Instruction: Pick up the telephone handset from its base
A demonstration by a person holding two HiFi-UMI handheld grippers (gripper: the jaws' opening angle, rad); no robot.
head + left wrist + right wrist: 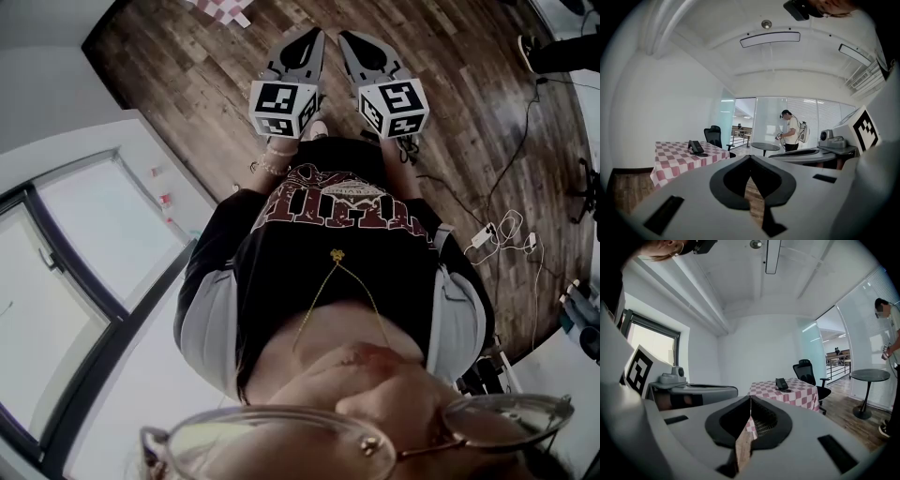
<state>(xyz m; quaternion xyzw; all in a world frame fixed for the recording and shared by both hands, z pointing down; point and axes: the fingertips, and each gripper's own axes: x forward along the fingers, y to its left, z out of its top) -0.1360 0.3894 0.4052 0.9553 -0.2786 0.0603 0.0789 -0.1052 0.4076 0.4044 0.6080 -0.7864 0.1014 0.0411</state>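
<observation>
The black telephone (696, 147) sits on a table with a red-and-white checked cloth (679, 161), far ahead of both grippers. In the right gripper view the telephone (782, 384) lies on the same checked table (799, 393), its handset resting on the base. My left gripper (750, 157) is shut with nothing in it. My right gripper (750, 397) is also shut and holds nothing. From the head view, the left gripper (309, 36) and right gripper (352, 37) are held side by side at waist height over the wooden floor, and a corner of the checked cloth (220, 9) shows beyond them.
A black office chair (811, 376) stands behind the checked table. A round dark table (869, 376) and a standing person (791, 132) are to the right. Cables and a power strip (502, 234) lie on the floor at my right. A window (66, 253) is at my left.
</observation>
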